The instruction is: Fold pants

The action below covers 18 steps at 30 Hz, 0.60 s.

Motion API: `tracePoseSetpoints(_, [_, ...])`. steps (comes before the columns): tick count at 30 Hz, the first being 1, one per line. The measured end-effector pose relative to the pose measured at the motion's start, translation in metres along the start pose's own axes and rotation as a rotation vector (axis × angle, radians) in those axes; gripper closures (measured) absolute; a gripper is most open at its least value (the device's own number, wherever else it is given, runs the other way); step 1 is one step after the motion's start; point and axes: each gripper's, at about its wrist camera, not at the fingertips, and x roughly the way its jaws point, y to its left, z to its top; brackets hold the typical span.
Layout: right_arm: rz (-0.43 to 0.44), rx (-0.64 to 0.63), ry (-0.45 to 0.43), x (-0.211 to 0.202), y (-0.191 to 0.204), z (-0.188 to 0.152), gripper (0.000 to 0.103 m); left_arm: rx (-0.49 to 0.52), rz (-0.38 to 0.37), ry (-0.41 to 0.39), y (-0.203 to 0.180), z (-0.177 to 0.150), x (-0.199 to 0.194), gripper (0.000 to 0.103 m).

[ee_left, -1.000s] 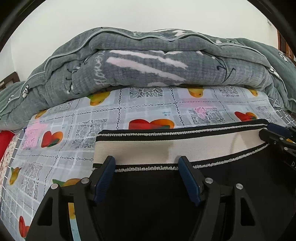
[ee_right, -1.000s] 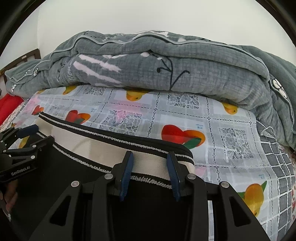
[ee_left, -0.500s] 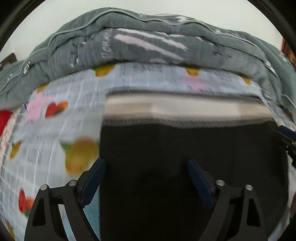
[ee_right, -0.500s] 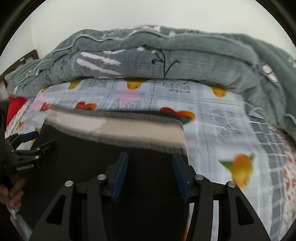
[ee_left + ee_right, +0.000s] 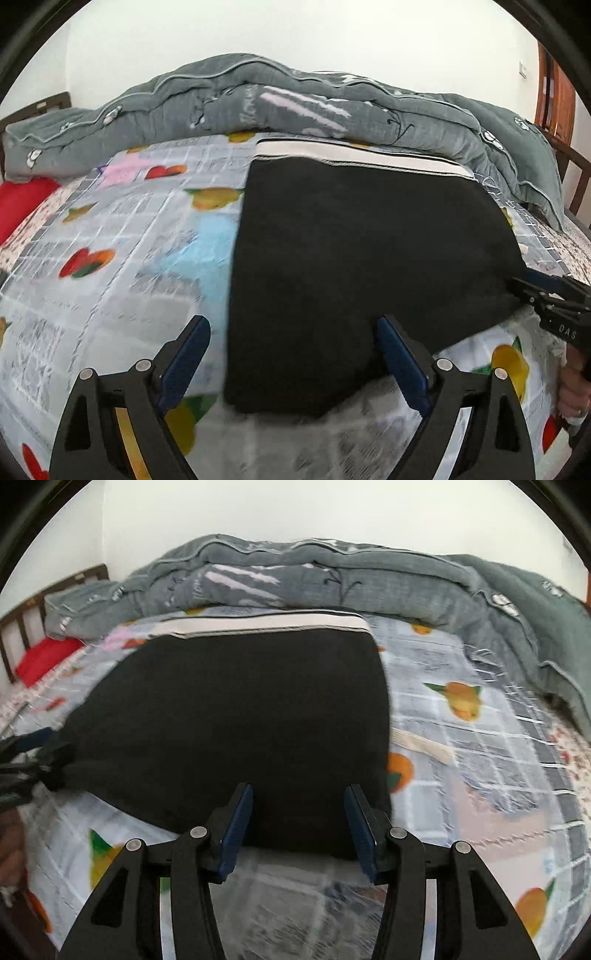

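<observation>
Black pants folded flat on bed, white waistband at far edge beside grey quilt. Left hand-held gripper spread wide, jaws just opening, nothing gripped. Right hand-held gripper parted, empty; body lettering blurred, unreadable.

Even, soft daylight fills both views; the wall is washed out near white. Fisheye bending curves everything, with black vignette at the corners. Motion blur smears the sheet beside and below each claw. The pants ahead of the claws read as flat black, detail lost
</observation>
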Motion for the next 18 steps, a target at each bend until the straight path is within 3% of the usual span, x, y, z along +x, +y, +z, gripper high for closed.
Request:
tracePoseSetpoints(7, [-0.053, 0.060, 0.042, -0.008, -0.021, -0.006, 0.053, -0.035, 0.053, 0.057, 0.000, -0.013, -0.004, 0.010])
tracePoseSetpoints(10, [0.003, 0.123, 0.068, -0.017, -0.033, -0.012, 0.053, -0.049, 0.139, 0.110, -0.002, -0.020, -0.007, 0.012])
tracePoseSetpoints(12, [0.021, 0.143, 0.081, -0.022, -0.038, -0.017, 0.052, -0.042, 0.145, 0.100, -0.006, -0.024, -0.017, 0.014])
tracePoseSetpoints(15, [-0.053, 0.127, 0.067, -0.041, -0.039, -0.026, 0.053, -0.062, 0.116, 0.061, -0.012, -0.023, -0.043, 0.014])
tracePoseSetpoints(18, [-0.070, 0.135, 0.020, -0.073, -0.041, -0.030, 0.052, -0.079, 0.105, 0.008, -0.020, -0.018, -0.072, 0.014])
